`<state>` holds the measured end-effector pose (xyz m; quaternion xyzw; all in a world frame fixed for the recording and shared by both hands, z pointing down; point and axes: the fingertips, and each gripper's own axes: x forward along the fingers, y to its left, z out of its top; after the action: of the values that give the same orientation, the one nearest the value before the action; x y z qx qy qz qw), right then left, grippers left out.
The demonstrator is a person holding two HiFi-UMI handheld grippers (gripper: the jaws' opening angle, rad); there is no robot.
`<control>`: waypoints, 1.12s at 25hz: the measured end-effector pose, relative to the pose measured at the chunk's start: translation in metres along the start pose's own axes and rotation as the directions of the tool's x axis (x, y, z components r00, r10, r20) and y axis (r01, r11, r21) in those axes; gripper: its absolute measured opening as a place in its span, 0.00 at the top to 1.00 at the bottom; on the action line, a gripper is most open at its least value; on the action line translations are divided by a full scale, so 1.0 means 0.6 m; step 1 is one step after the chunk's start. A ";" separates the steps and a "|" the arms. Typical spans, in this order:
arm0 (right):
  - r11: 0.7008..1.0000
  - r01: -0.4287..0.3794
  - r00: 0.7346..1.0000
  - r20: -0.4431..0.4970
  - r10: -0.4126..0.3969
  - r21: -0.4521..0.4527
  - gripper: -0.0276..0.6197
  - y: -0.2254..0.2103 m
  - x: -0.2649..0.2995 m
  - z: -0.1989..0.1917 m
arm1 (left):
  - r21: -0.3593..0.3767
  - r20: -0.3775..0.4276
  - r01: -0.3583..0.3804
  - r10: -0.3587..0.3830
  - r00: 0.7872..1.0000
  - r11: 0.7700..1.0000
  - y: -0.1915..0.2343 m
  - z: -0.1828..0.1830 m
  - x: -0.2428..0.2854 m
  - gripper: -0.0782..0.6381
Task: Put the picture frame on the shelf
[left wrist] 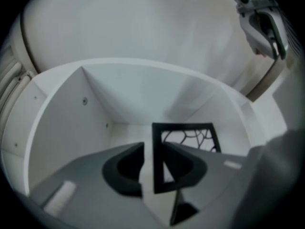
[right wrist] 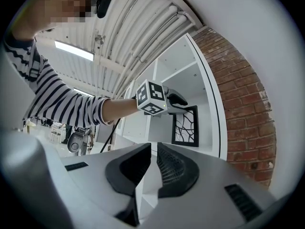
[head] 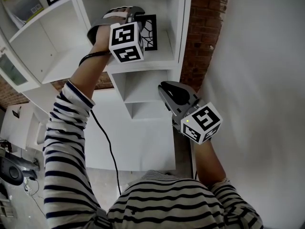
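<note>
picture frame (right wrist: 185, 126): upright on shelf (head: 157, 56) | left gripper (left wrist: 153, 147): jaws loosely astride its side border, gap showing | right gripper (right wrist: 153, 149): jaws nearly together, empty | handling: likely light, stiff, breakable, tippy; pinch border, not artwork

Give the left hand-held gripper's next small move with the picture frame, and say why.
Probably draw the left hand-held gripper straight back out of the white shelf compartment. The black rectangular picture frame with branching line art stands upright on the compartment's floor, and the jaws stand apart around its edge, a gap showing beside the left one, so it looks released.
</note>
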<state>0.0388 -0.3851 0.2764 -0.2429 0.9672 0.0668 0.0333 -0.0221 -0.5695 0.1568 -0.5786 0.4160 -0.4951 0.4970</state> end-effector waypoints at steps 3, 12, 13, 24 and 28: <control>1.000 0.000 1.000 -0.002 0.000 -0.001 0.94 0.001 0.002 -0.002 | -0.004 0.010 0.004 -0.004 1.000 1.000 -0.004 0.002 -0.001 0.69; 1.000 0.000 1.000 -0.011 0.000 0.002 0.94 0.004 0.005 -0.007 | -0.002 0.017 -0.014 0.014 1.000 1.000 -0.010 0.000 -0.005 0.62; 1.000 0.000 1.000 -0.011 0.000 0.001 0.94 0.004 0.006 -0.007 | -0.005 0.020 -0.019 0.019 1.000 1.000 -0.008 0.000 -0.008 0.62; 1.000 0.010 1.000 0.003 -0.010 0.000 0.94 0.023 0.021 0.007 | -0.394 0.189 -0.068 0.153 0.970 0.917 0.026 0.002 -0.108 0.62; 1.000 0.010 1.000 0.002 -0.010 -0.002 0.94 0.042 0.028 0.013 | -0.590 0.253 -0.026 0.215 0.943 0.807 0.023 -0.013 -0.152 0.63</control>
<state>0.0122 -0.3701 0.2701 -0.2477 0.9658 0.0679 0.0342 -0.0447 -0.4842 0.1289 -0.7439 0.5003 -0.2160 0.3869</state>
